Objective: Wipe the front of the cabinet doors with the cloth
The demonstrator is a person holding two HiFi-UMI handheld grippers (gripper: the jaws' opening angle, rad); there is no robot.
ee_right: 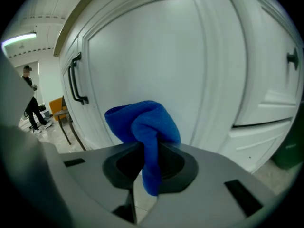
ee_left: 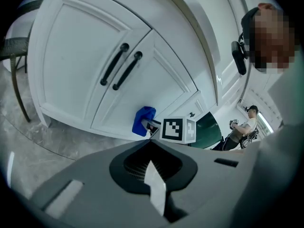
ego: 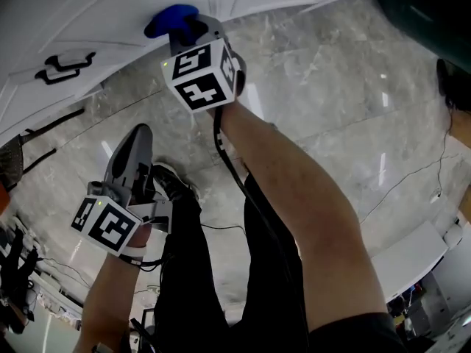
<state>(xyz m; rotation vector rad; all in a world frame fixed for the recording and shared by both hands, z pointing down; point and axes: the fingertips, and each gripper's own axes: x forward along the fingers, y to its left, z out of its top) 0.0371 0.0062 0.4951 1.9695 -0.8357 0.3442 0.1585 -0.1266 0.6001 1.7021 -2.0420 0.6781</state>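
While pinching soft, floppy cloth mid-bunch in right hand-held gripper, poised at cabinet door; left hand-held gripper pressed together.

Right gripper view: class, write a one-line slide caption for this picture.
Right gripper shut on a bunched blue cloth, facing a white cabinet door.

Head view steeply down; both gripper views toward the cabinet doors, right apparently closer, cloth shared.
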